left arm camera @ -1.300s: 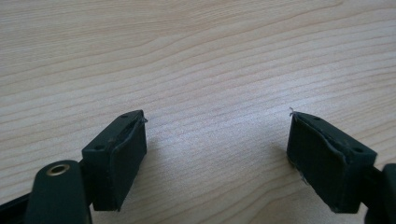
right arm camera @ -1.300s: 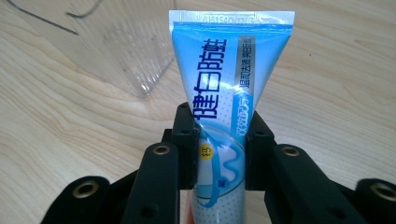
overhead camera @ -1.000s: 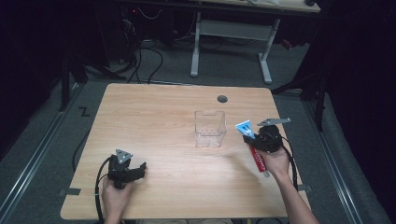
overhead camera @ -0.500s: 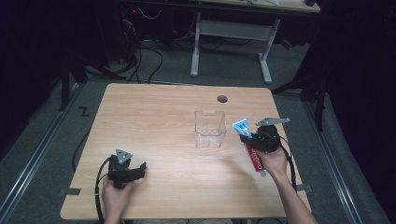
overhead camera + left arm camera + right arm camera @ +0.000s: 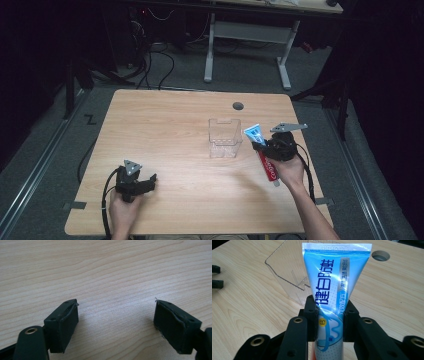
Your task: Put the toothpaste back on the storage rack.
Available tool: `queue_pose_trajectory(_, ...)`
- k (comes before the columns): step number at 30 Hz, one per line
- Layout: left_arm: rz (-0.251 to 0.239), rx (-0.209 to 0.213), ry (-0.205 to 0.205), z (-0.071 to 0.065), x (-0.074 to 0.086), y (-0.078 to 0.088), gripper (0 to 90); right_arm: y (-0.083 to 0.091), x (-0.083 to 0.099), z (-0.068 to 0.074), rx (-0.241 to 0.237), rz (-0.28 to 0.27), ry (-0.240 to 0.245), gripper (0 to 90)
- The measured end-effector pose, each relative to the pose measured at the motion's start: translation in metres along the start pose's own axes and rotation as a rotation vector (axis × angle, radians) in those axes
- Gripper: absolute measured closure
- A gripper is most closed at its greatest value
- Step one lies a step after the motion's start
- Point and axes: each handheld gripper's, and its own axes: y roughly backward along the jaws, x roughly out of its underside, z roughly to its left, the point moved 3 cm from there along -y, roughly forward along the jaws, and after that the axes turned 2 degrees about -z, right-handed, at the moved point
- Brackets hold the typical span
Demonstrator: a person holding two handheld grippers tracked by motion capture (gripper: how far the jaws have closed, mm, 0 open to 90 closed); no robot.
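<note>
Toothpaste (image 5: 262, 150) is grabbed, lifted off the table (image 5: 170, 125) right beside the clear box (image 5: 225, 137), not in yet. Left gripper (image 5: 116, 320) view: jaws wide apart, nothing between. Right gripper (image 5: 329, 317) view: jaws clamp the tube mid-body.

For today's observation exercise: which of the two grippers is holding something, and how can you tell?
The right gripper: its jaws are clamped on a blue toothpaste tube beside the clear container. The left gripper stands open over bare table.
</note>
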Motion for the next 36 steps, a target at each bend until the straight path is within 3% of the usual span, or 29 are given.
queue_pose_trajectory(15, 0.0, 0.0, 0.0, 0.0, 0.0, 0.0, 20.1, 0.0, -0.014, 0.008, -0.012, -0.039, 0.014, 71.8)
queue_pose_trajectory(25, 0.0, 0.0, 0.0, 0.0, 0.0, 0.0, 20.2, -0.004, -0.027, 0.018, -0.04, -0.087, 0.03, 71.7)
queue_pose_trajectory(36, 0.0, 0.0, 0.0, 0.0, 0.0, 0.0, 20.2, -0.008, -0.036, 0.022, -0.068, -0.099, 0.026, 71.5)
